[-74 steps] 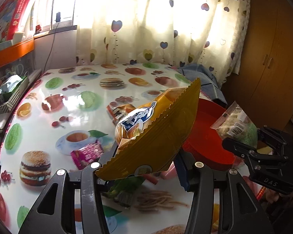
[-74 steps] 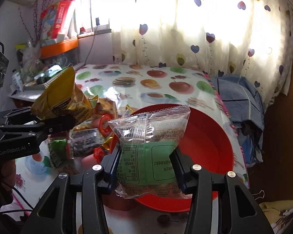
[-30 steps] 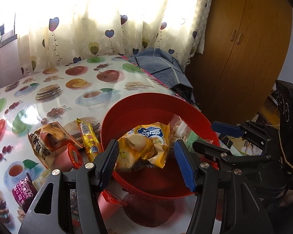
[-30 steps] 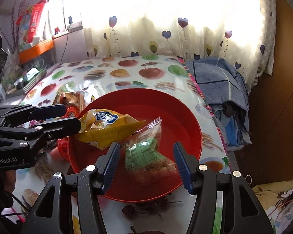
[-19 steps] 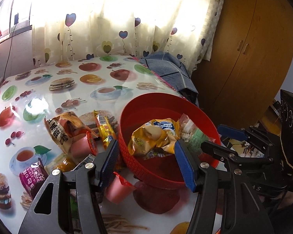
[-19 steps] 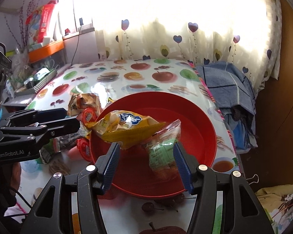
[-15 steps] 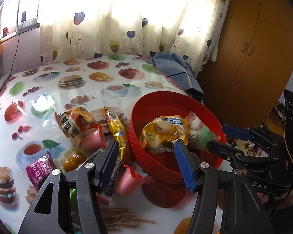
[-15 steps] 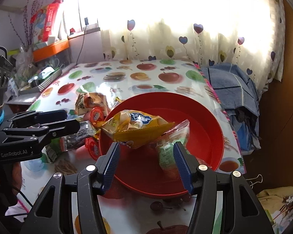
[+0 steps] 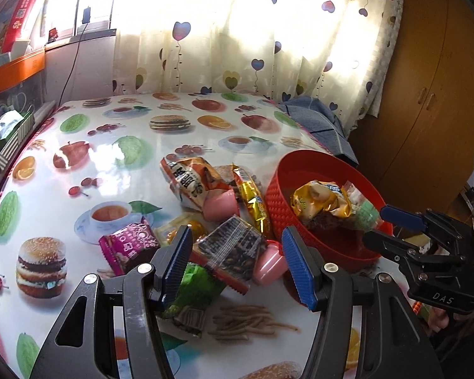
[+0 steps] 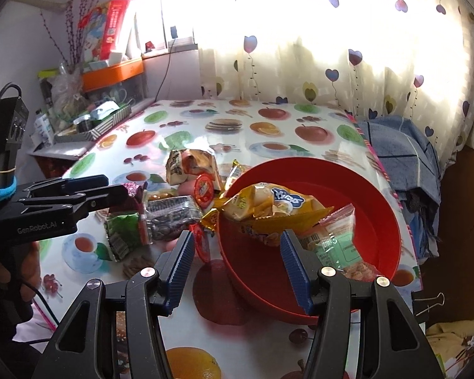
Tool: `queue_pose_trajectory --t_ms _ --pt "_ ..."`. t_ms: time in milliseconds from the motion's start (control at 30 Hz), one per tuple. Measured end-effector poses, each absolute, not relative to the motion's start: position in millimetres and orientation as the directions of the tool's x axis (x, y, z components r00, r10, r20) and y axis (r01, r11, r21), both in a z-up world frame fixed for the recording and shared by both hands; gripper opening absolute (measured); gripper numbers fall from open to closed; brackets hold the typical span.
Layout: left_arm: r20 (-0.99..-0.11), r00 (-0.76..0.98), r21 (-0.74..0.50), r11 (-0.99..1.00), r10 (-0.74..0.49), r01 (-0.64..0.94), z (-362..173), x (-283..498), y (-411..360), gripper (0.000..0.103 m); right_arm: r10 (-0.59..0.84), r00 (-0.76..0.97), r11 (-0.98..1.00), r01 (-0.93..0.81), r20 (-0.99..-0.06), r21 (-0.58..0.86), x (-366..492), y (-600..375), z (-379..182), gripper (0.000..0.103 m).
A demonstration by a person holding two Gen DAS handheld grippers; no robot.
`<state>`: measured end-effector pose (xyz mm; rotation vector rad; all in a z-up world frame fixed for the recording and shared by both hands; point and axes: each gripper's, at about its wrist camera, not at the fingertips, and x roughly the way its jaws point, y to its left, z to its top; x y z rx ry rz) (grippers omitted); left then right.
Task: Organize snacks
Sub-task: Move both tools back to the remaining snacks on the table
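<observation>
A red bowl (image 9: 276,195) (image 10: 385,221) stands near the table's right edge. A yellow chip bag (image 9: 319,202) (image 10: 268,205) and a clear green-labelled packet (image 10: 338,246) lie in it. Left of the bowl is a heap of loose snacks: an orange bag (image 9: 189,180), a gold bar (image 9: 252,199), pink jelly cups (image 9: 221,208), a dark packet (image 9: 233,249) (image 10: 170,211), a magenta packet (image 9: 129,246) and a green packet (image 9: 196,287). My left gripper (image 9: 237,262) is open and empty above the dark packet. My right gripper (image 10: 237,265) is open and empty at the bowl's near rim.
The table (image 9: 110,164) has a glossy food-print cloth. A striped tray (image 10: 101,123) with clutter sits at the far left. A blue cloth (image 10: 401,151) hangs over the right edge. A wooden cabinet (image 9: 426,94) stands to the right. Curtains hang behind.
Both grippers let go of their packets into the red bowl, then drew back. The left gripper swung left toward the snack heap.
</observation>
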<state>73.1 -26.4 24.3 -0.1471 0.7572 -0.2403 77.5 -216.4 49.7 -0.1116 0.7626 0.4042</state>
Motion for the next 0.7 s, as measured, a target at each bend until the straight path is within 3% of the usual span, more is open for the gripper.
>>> queue_pose_trajectory --t_ms 367,700 --pt "-0.682 0.705 -0.214 0.975 -0.196 0.064 12.8 60.6 11.2 0.060 0.371 0.607 0.879 -0.474 -0.703 0.054 74.8 -184.7 42.3 0.054" --pt "-0.695 0.682 -0.219 0.970 -0.228 0.101 -1.0 53.8 20.6 0.060 0.389 0.558 0.845 -0.534 -0.733 0.041 77.3 -162.2 27.3 0.050"
